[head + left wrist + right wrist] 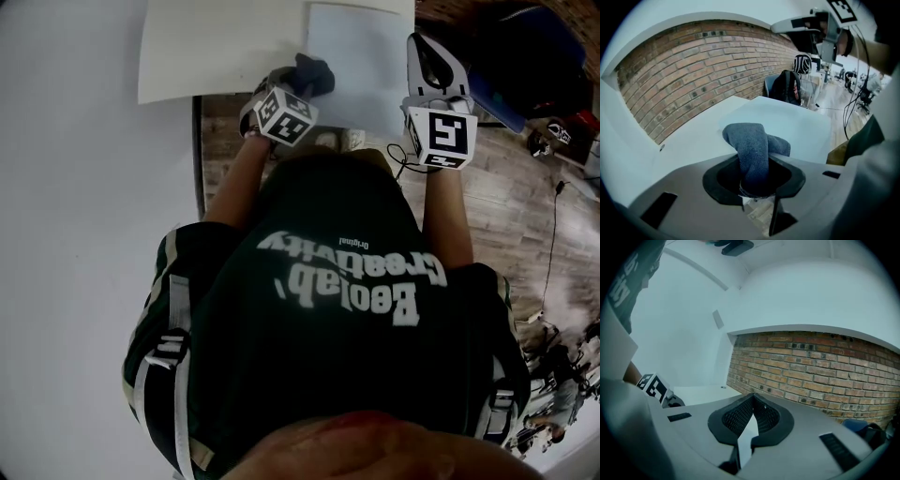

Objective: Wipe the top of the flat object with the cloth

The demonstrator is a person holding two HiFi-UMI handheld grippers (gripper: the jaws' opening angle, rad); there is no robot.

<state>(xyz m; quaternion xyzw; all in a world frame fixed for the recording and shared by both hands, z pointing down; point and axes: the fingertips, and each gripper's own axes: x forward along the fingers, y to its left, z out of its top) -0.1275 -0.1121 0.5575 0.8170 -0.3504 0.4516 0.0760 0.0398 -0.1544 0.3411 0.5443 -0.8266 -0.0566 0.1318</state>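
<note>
In the head view, the left gripper (298, 86) reaches over the near edge of the white table (216, 47). It carries the dark cloth (317, 73), bunched at the near left corner of the flat object (356, 56), which is a fair spot to start a wiping pass. The flat object is a pale sheet lying at the table's near edge and seems to overhang it, though the angle makes that hard to confirm. The right gripper (427, 47) hangs by the sheet's right edge, likely kept out of the wiping path or ready to steady the sheet.

In the left gripper view, the jaws pinch the blue-grey cloth by one end. Its free bulk folds forward and hangs just above or on the sheet, so that it, and not the jaws, can meet the surface.

In the right gripper view, the ribbed pads (740, 416) are pressed together at their tips with nothing between them. The gripper points at a brick wall (825, 366), above the table.

The count comes to one cloth, one flat object and two grippers, only one of them loaded.
</note>
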